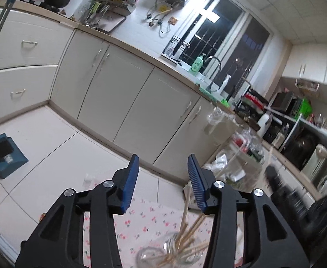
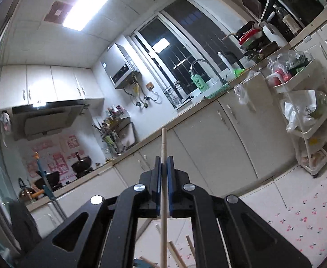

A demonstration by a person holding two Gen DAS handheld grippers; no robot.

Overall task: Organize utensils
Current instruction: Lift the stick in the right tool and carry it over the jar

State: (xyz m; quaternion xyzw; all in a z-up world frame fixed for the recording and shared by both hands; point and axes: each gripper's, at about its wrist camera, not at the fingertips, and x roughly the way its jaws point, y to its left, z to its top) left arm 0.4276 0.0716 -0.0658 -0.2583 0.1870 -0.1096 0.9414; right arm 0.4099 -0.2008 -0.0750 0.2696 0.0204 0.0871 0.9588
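A tiled kitchen with cream base cabinets [image 1: 109, 84]. The right gripper [image 2: 163, 163] pinches one pale wooden chopstick [image 2: 163, 143]. The left gripper [image 1: 163, 174], jaws wide and empty, hangs above a clear glass jar [image 1: 163, 254] of chopsticks on a cherry-print tablecloth [image 1: 150, 221].

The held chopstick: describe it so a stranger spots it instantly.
Find the right gripper, its blue fingers shut. The pale wooden chopstick stands between them, pointing up past the counter. Unlike the loose sticks below, it alone is clamped.
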